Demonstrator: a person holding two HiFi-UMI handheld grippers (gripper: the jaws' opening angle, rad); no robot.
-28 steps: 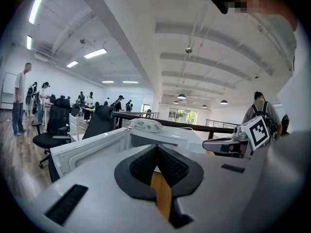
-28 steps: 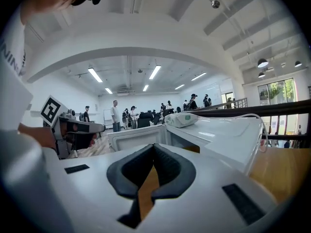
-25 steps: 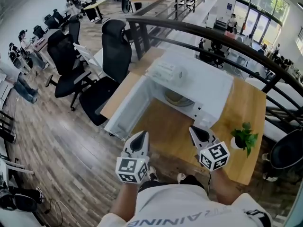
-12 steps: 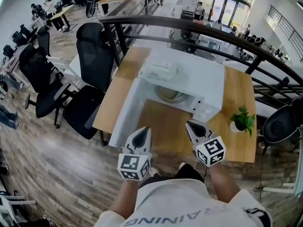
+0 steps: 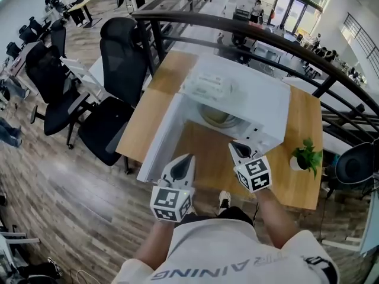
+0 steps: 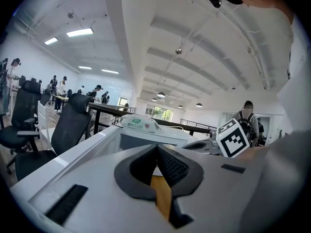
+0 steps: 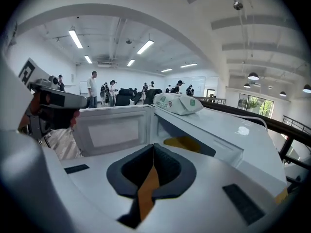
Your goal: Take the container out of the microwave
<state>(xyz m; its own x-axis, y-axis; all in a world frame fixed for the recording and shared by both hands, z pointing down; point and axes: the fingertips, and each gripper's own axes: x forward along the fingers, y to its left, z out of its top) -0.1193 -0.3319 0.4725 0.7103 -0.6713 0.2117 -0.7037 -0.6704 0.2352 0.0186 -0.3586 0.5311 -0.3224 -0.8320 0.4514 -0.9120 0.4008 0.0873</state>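
Count: one white microwave [image 5: 254, 108], one container [image 5: 217, 118], one white packet [image 5: 207, 87] on the oven's roof, one potted plant [image 5: 306, 157], one wooden table [image 5: 207, 152], two tools, and at least three black office chairs [image 5: 121, 58] in the left part of the head view.

Pose: both forearms enter from the bottom edge and reach up the frame, marker cubes nearest the person, tips aimed at the oven. The left tool [image 5: 187, 158] sits lower centre-left, at the near end of the open door [image 5: 159, 136]. The right tool [image 5: 236, 148] sits just right of centre, before the oven's right front corner. The two are apart.

Tool state: the left tool [image 6: 156, 148] has its jaws pressed together with nothing between them. The right tool [image 7: 152, 147] shows the same, closed and empty.

Task item: the container [image 7: 187, 143] lies inside the cavity, on its floor, its rear part hidden under the roof. It reads as a low, round, pale yellow dish lying flat, so no long axis can be made out. The cavity opens toward the bottom of the frame, with the door swung out to the lower left.
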